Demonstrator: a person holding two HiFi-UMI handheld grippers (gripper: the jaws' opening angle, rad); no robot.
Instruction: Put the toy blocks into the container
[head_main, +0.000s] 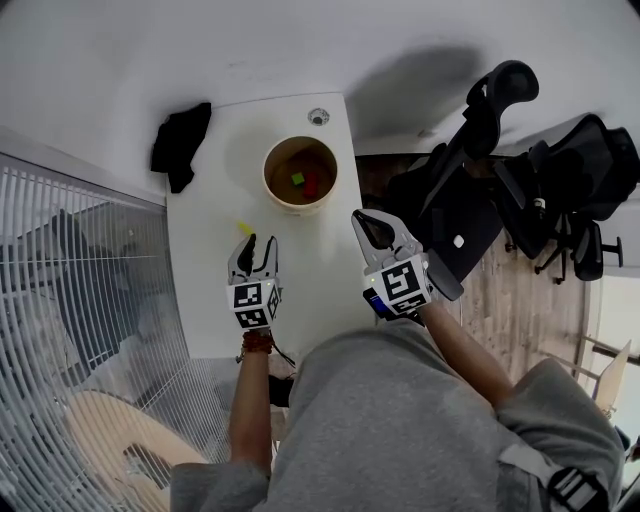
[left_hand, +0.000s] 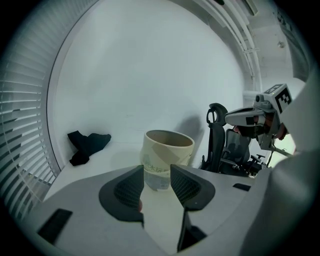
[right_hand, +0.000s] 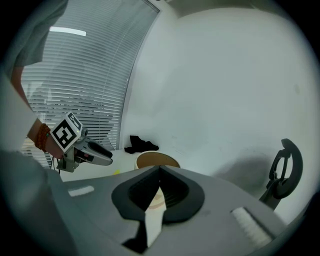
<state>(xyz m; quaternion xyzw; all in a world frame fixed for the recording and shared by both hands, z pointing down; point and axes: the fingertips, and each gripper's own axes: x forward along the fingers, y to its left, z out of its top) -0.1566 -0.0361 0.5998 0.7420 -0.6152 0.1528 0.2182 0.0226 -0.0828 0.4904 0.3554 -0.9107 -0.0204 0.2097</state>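
A round tan container (head_main: 300, 172) stands on the white table (head_main: 210, 300) and holds a green block (head_main: 297, 179) and a red block (head_main: 311, 186). A small yellow block (head_main: 244, 228) lies on the table just ahead of my left gripper (head_main: 258, 243), which is open with nothing between its pads. In the left gripper view the container (left_hand: 167, 155) shows through the gap of the left gripper (left_hand: 157, 170). My right gripper (head_main: 362, 218) hovers to the right of the container, shut and empty. In the right gripper view its tips (right_hand: 160, 169) meet in front of the container (right_hand: 156, 161).
A black cloth (head_main: 180, 140) lies at the table's far left corner, and a round cable grommet (head_main: 318, 116) sits behind the container. Black office chairs (head_main: 520, 170) stand right of the table. Window blinds (head_main: 70, 260) run along the left side.
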